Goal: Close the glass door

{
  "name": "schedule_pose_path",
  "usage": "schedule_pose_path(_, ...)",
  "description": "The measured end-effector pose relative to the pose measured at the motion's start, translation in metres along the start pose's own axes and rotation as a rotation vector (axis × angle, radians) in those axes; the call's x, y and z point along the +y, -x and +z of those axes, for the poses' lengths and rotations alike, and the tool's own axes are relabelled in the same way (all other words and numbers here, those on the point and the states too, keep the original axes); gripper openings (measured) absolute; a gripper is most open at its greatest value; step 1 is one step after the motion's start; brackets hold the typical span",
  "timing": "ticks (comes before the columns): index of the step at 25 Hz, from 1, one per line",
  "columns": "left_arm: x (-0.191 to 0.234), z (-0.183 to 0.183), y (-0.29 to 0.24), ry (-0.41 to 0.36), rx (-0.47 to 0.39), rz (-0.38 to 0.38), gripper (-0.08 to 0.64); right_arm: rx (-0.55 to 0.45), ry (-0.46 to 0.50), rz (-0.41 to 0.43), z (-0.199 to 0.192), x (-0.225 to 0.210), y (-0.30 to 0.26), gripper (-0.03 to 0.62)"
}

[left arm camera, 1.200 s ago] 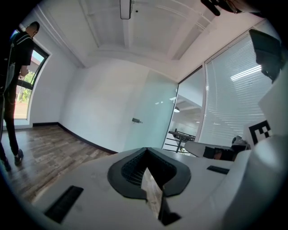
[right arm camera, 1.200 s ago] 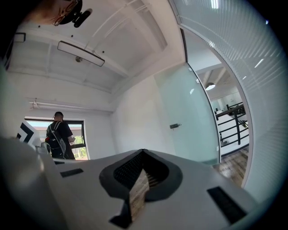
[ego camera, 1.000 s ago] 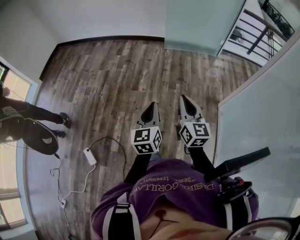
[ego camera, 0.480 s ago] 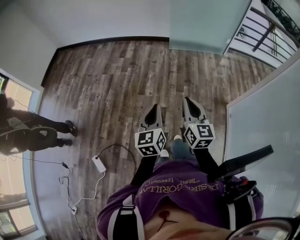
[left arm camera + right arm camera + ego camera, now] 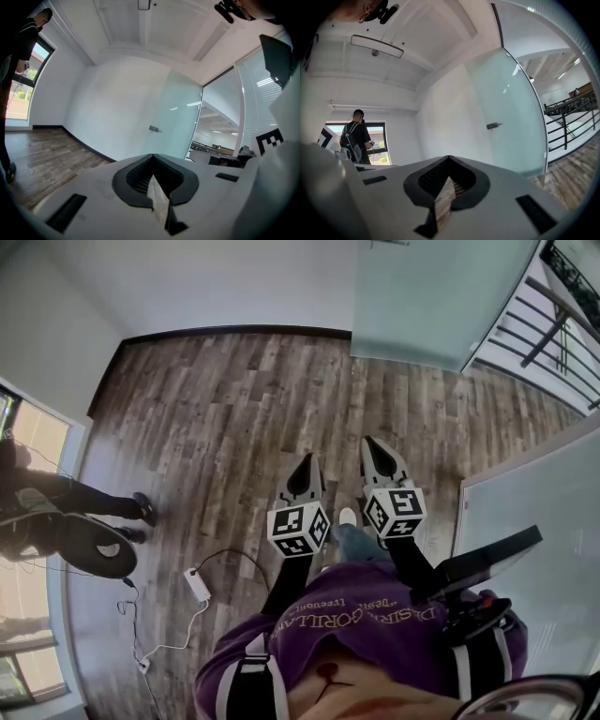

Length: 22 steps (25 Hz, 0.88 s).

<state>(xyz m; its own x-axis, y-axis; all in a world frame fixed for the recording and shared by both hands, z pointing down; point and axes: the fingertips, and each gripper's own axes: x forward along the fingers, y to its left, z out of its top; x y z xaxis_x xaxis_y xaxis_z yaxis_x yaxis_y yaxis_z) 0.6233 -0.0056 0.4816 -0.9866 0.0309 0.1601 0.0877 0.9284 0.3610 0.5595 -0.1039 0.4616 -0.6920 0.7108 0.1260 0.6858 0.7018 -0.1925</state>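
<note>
Barely readable at far left: person (image 5: 75, 495), cropped by the frame edge. Over wood floor (image 5: 216, 399), left gripper (image 5: 306, 461), fingers pressed together, empty. Beside it, right gripper (image 5: 373, 443), likewise closed on nothing. Ahead at upper right, glass door (image 5: 422, 306), top cut off, well apart from both.

Bright, even daylight fills the room. It enters through the tall dark-framed window (image 5: 28, 442) at the head view's left, which is blown out to a warm glare. The person in dark clothes (image 5: 356, 136) standing before it is backlit, nearly a silhouette. The frosted pale-green glass door (image 5: 180, 119) carries two small bright reflections. Shadows on the grey-brown wood plank floor (image 5: 234, 409) are faint and soft. Wide-angle distortion bows walls and skirting, and both gripper views darken to black at their corners.
</note>
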Motion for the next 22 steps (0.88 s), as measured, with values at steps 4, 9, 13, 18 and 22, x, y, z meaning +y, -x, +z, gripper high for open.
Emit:
schedule_pose_path(4,0.000,0.022,-0.055,-0.007,-0.026,0.012,0.002,-0.009,0.017,0.025,0.023,-0.031,-0.046,-0.003)
schedule_pose_path(9,-0.004,0.039,-0.112,-0.006,-0.048,0.019,0.002,-0.018,0.028,0.040,0.044,-0.067,-0.091,-0.003)
schedule_pose_path(13,-0.003,0.037,-0.141,0.002,-0.030,0.028,0.002,0.000,0.012,0.043,0.043,-0.088,-0.115,-0.003)
schedule_pose_path(18,0.013,0.044,-0.174,0.008,-0.012,0.058,0.002,0.023,-0.001,0.052,0.044,-0.101,-0.150,-0.003)
schedule_pose_path(22,0.034,0.050,-0.210,0.014,0.000,0.068,0.002,0.040,-0.008,0.046,0.043,-0.111,-0.190,-0.003)
